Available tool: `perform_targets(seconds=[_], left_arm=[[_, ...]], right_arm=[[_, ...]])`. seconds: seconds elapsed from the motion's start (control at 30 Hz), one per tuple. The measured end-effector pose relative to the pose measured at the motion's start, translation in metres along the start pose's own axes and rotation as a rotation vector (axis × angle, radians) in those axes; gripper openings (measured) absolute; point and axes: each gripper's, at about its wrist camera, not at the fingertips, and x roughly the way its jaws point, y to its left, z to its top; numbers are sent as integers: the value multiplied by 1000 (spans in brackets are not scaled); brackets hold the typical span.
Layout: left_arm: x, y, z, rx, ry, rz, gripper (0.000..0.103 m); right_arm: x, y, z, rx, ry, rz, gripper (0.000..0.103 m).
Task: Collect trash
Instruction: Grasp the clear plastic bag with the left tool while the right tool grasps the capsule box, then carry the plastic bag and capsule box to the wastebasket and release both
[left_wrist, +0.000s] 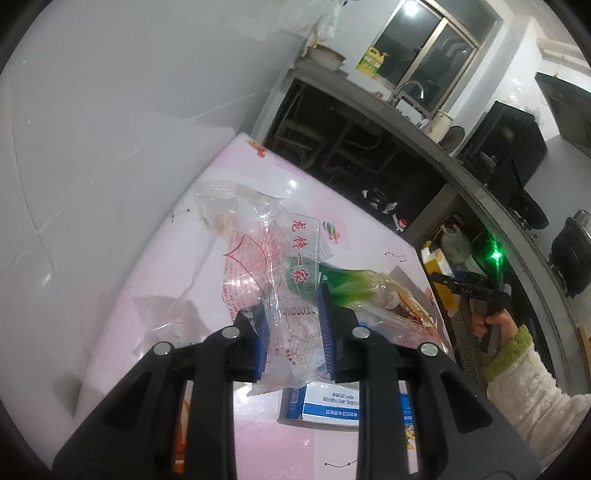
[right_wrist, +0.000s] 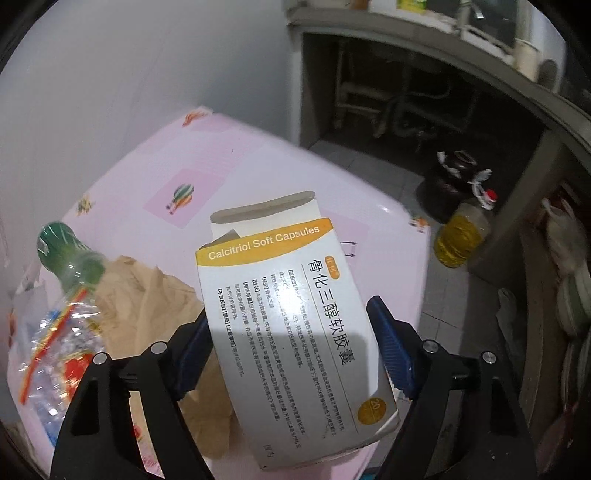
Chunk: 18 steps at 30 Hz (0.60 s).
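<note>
Right wrist: right claw clamps flat cardboard medicine box; left claw pinches crinkly clear bag

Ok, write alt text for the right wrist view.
The right gripper holds a white and yellow cardboard medicine box between its blue-padded fingers, above a pink patterned tabletop. Left of it lie crumpled brown paper and a green-capped clear plastic bottle.
</note>
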Motion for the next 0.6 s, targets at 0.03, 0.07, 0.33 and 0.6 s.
perform_targets(seconds=[0.03, 0.07, 0.33, 0.6], left_arm=[[-2, 1, 0, 3, -4, -4, 22], [-5, 2, 0, 6, -6, -10, 22], [-21, -10, 1, 51, -16, -49, 22], [-21, -62, -5, 176, 8, -167, 22]], right_arm=[[-11, 0, -4, 12, -18, -11, 77], [-19, 0, -7, 22, -31, -18, 77], [-101, 2, -44, 115, -164, -71, 77], [-173, 10, -107, 216, -266, -93, 77]])
